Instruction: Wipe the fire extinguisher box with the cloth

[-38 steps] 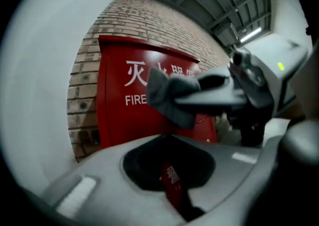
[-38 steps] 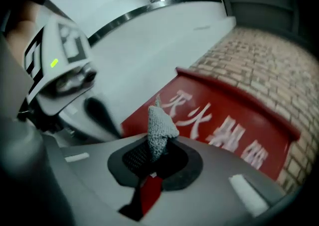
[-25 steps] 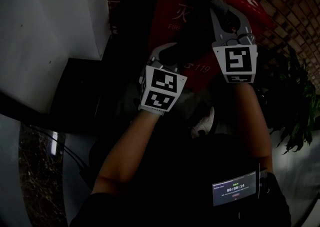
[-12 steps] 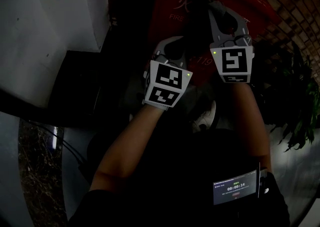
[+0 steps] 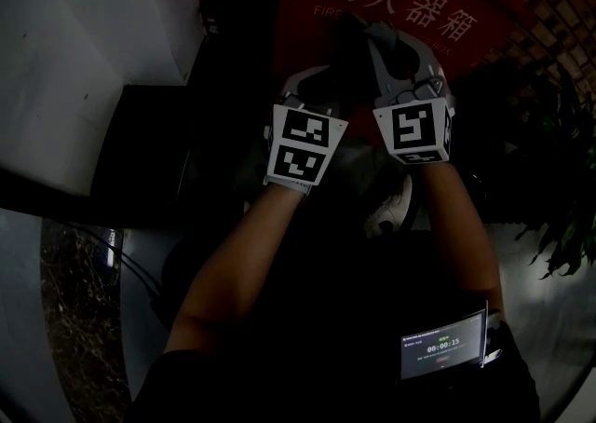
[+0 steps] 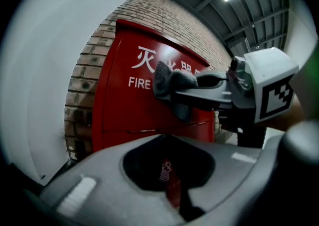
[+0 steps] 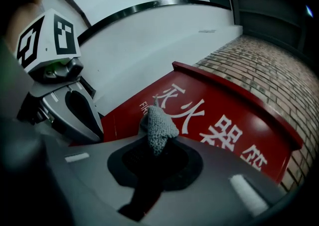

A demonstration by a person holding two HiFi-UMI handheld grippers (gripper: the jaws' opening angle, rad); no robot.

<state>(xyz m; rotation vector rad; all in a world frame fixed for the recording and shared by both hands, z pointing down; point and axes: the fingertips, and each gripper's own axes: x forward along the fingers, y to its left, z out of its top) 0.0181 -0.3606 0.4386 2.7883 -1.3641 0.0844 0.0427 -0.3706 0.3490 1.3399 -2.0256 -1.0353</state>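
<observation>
I had the right gripper (image 7: 158,115) pinching the grey knitted cloth (image 7: 158,129) so its wad faced the red fire extinguisher box (image 7: 224,115) near the white lettering (contact I couldn't confirm), while the left gripper (image 6: 167,140), jaws pressed together on nothing, hung beside it.
</observation>
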